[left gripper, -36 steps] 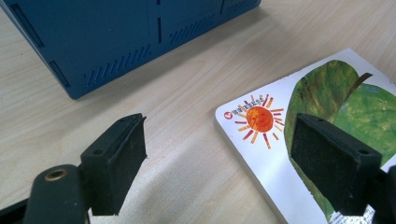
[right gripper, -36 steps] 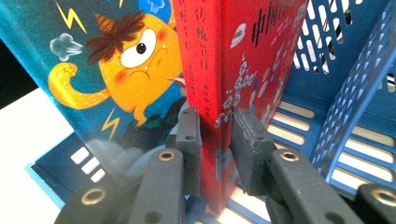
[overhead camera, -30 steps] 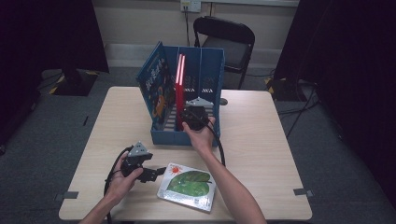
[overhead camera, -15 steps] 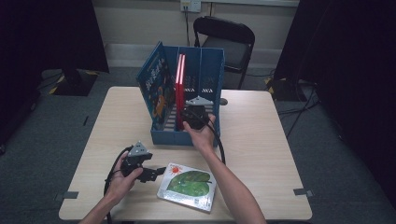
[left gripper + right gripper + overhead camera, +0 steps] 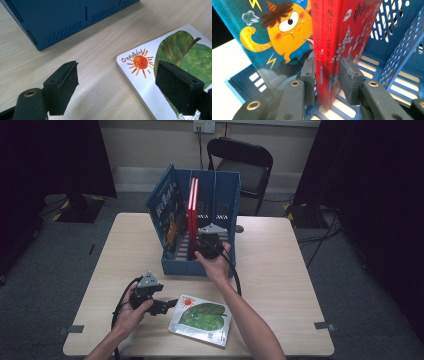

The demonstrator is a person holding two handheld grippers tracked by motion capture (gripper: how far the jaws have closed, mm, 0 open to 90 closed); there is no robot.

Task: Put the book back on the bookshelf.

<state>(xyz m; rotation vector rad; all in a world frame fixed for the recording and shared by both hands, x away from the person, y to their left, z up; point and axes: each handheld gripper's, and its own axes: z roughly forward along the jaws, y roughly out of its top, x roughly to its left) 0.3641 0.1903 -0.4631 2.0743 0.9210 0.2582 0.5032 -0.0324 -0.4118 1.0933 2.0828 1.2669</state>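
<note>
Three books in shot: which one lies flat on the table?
The white board book with the green leaf and orange sun, flat near the table's front edge; the red book and blue monster book stand in the blue bin.

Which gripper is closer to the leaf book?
Left. The left gripper sits right beside the leaf book, jaws open at its edge. The right gripper is off in the blue bin around red books.

Two bare forearms, no sleeves. Each hand grasps a black hand-held gripper topped by a grey three-cornered plate. The left gripper trails a black cable looping beside the wrist; the right gripper trails one along the forearm. Both have thick black rectangular pads with small screw holes, on dark arms with brass-ringed rivets.
</note>
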